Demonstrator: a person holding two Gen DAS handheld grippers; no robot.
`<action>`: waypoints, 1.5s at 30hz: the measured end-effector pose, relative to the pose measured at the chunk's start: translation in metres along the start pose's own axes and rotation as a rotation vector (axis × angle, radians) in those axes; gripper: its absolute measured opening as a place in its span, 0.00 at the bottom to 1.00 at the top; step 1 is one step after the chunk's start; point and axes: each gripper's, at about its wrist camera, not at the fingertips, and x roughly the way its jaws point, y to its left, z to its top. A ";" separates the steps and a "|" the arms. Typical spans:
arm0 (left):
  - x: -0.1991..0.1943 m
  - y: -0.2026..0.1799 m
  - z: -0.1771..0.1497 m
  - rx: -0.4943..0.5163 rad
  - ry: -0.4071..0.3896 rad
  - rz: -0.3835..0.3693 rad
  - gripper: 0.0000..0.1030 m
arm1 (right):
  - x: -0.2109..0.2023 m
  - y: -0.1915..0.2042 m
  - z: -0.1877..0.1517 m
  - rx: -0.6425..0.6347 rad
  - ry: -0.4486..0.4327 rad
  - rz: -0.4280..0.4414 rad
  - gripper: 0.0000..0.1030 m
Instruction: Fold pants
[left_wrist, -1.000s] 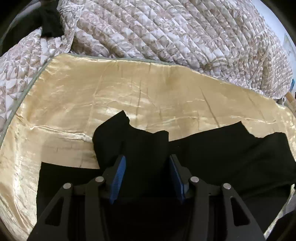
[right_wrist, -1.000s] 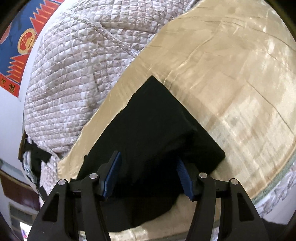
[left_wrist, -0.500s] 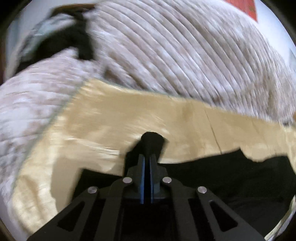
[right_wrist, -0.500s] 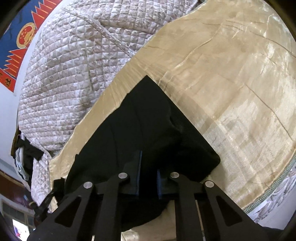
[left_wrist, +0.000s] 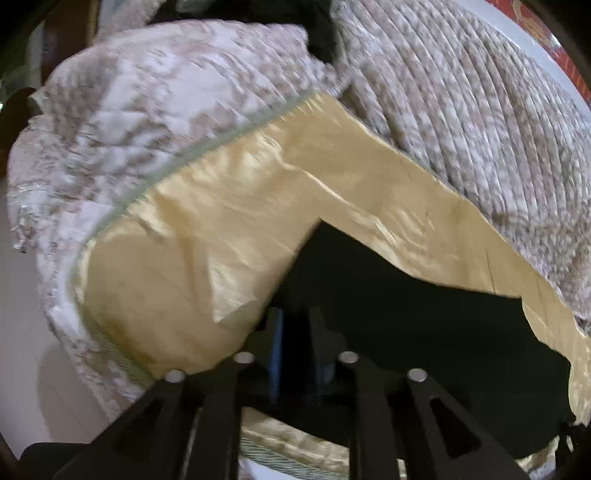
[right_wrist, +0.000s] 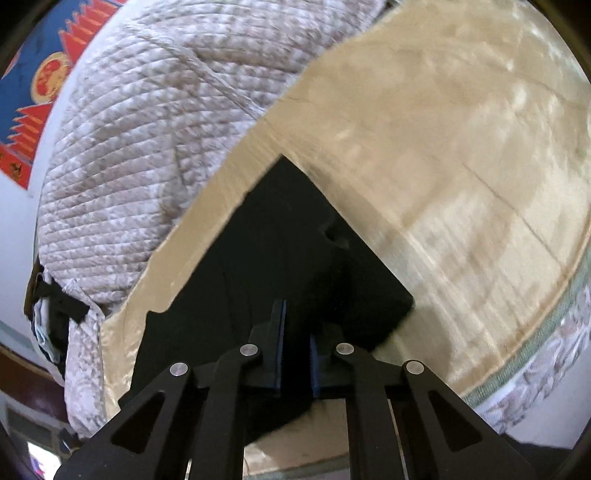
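Note:
The black pants (left_wrist: 406, 314) lie on a golden satin sheet (left_wrist: 229, 229) on the bed. My left gripper (left_wrist: 295, 332) is shut on a bunch of the pants' fabric and holds it raised above the sheet. In the right wrist view the pants (right_wrist: 280, 236) show as a folded dark wedge with a corner pointing away. My right gripper (right_wrist: 295, 339) is shut on the near edge of that fabric. The cloth between both pairs of fingers hides the pads' inner faces.
A quilted floral bedspread (left_wrist: 461, 92) is heaped behind the sheet, and also shows in the right wrist view (right_wrist: 147, 147). The sheet's green-trimmed edge (right_wrist: 535, 339) runs at the right. A red and blue poster (right_wrist: 33, 96) hangs on the wall. Pale floor (left_wrist: 29, 362) lies left of the bed.
Both grippers went from open around the pants to shut on the fabric. The left gripper then lifted and swung left, pulling the pants with it; the right gripper moved little.

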 end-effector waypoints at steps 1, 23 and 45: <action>-0.004 0.004 0.002 -0.013 -0.021 0.009 0.19 | -0.002 -0.002 -0.001 0.003 -0.001 0.006 0.10; 0.050 -0.036 0.022 0.383 0.148 -0.075 0.57 | -0.026 0.048 0.004 -0.267 -0.255 -0.172 0.30; 0.010 0.010 0.049 0.123 -0.020 -0.068 0.15 | 0.021 0.067 -0.012 -0.391 -0.071 -0.052 0.30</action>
